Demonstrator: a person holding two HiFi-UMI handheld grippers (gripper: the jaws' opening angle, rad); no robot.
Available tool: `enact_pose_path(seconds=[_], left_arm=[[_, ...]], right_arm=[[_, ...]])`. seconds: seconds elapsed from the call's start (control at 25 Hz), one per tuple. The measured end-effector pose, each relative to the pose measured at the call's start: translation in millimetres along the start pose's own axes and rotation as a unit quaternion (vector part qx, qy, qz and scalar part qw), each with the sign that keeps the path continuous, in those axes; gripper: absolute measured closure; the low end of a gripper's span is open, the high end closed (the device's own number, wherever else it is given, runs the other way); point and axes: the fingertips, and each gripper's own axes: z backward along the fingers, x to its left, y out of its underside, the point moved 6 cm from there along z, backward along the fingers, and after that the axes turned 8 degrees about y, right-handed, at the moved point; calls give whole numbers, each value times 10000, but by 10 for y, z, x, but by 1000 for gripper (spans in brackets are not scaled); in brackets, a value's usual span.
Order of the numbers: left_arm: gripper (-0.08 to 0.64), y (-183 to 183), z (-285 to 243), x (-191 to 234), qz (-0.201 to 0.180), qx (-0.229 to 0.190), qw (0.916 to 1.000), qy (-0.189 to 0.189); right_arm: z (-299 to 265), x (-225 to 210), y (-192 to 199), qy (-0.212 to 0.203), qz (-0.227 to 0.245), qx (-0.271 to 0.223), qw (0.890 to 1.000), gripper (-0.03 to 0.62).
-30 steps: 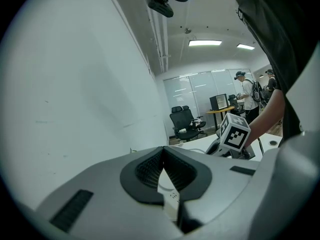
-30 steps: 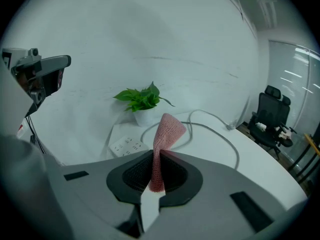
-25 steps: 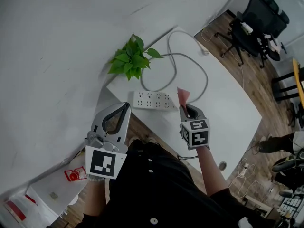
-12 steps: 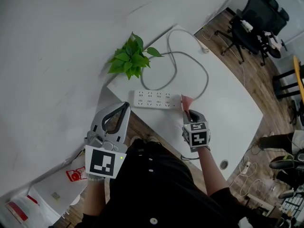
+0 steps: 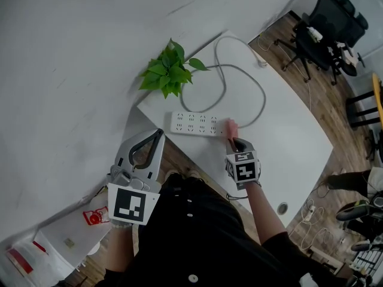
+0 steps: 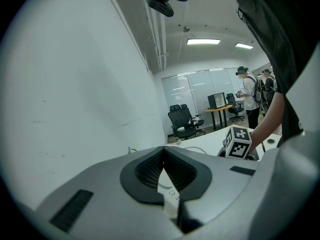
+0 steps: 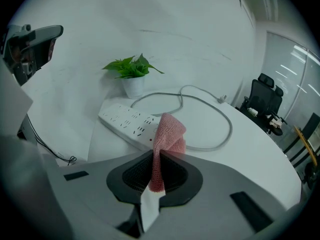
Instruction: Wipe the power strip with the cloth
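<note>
pink knit cloth [image 7: 169,134] is pinched between the jaws of the right claw [image 7: 156,156], and its folded free end stands up past the tips, over the nearer end of the white power strip [image 5: 194,124]. in the head view the cloth sits at that end of the strip and looks to be touching it, though contact cannot be confirmed. the strip lies flat, sockets up, near the front edge of the white tabletop [image 5: 287,148]. its grey cable [image 5: 258,97] loops away behind it, and a small potted plant [image 5: 170,72] stands near its far end by the wall. the left claw [image 6: 162,153] hangs off the tabletop's edge, well apart from the strip, with its jaws pressed together on nothing. the step in hand seems to be the very start of the wipe, with the cloth at one end of the strip and no stroke visibly made. the next move likely calls for lowering the cloth until its fold presses on the top face. it would then be drawn along the length toward the plant end, lightly enough that the unheld strip does not slide. the left claw could steady the strip if it does.
</note>
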Motion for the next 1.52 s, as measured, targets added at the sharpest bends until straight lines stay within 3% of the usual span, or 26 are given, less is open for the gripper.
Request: enact_pose_path(seconds=[1.52], left_arm=[[546, 166, 351, 149, 199, 232, 9972, -687]], right_arm=[[-324, 870, -377, -950, 781, -144, 9923, 543]])
